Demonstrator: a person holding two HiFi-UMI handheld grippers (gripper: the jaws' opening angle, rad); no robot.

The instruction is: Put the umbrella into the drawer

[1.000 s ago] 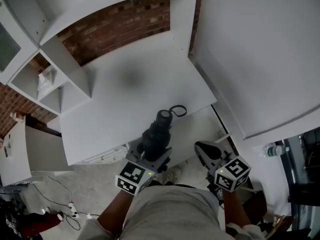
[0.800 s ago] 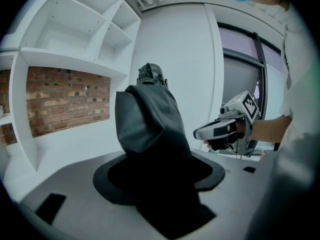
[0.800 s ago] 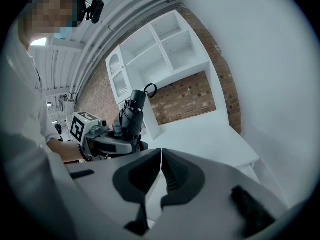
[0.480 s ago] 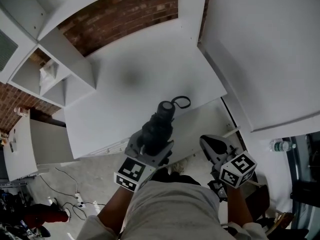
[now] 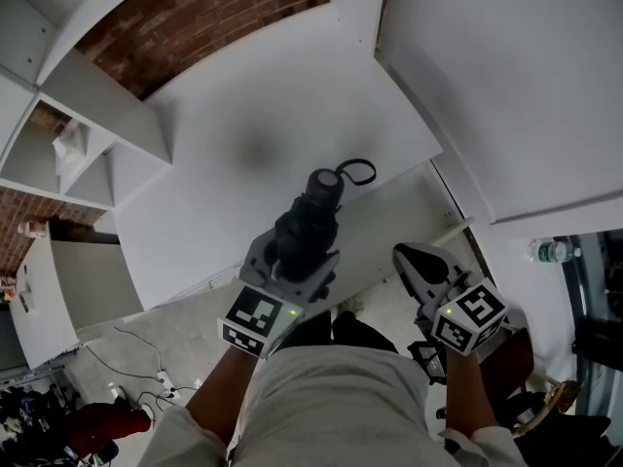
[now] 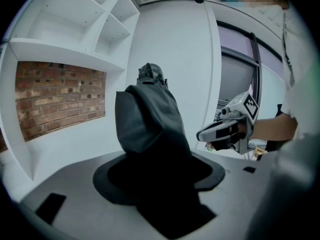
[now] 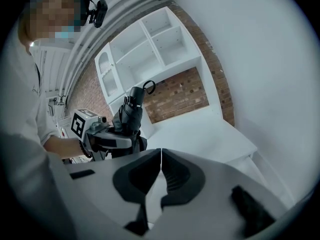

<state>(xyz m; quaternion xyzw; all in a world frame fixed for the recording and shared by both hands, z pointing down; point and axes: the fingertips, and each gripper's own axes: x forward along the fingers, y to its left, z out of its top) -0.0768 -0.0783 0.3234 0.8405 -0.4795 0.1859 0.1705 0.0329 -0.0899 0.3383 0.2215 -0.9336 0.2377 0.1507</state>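
While the left gripper (image 5: 290,266) clamps the folded umbrella (image 5: 311,224), which sticks out past its jaws | right gripper (image 5: 417,269) beside it pinched shut, empty | risk: loose strap (image 5: 358,171) ahead may snag the desk (image 5: 273,95) edge; no open drawer shows.

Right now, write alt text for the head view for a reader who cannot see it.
Seen from above, the left gripper holds a folded black umbrella at the front edge of a white counter. The right gripper, shut and empty, hovers beside it.
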